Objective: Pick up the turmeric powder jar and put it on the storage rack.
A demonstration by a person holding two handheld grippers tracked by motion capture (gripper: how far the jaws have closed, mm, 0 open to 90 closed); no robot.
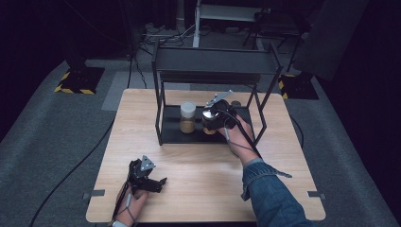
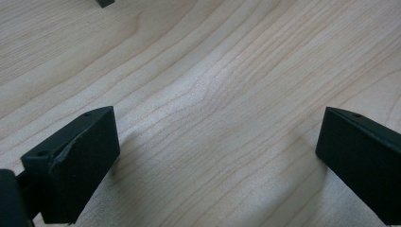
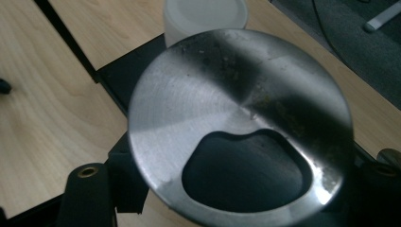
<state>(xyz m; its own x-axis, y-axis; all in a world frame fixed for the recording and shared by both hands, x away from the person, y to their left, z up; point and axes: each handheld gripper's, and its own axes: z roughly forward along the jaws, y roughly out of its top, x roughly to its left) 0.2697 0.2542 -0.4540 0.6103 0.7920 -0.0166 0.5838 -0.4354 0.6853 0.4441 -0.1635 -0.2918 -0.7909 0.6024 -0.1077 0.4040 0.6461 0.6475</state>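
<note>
At centre frame in the high view, the right gripper [image 1: 211, 124] clamps a metal-lidded jar of brown contents [image 3: 239, 123] on the black wire rack's lower shelf [image 1: 171, 128], beside a white-capped jar [image 1: 187, 117], seemingly steadying it for lifting; lower left, the left gripper [image 2: 215, 156] idles on the wooden table [image 1: 198, 165], jaws apart

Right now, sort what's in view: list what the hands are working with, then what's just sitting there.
In use:
right gripper
metal-lidded jar between its jaws
black rack holding it

Idle:
white-lidded jar beside it
left gripper, open over bare table
</note>
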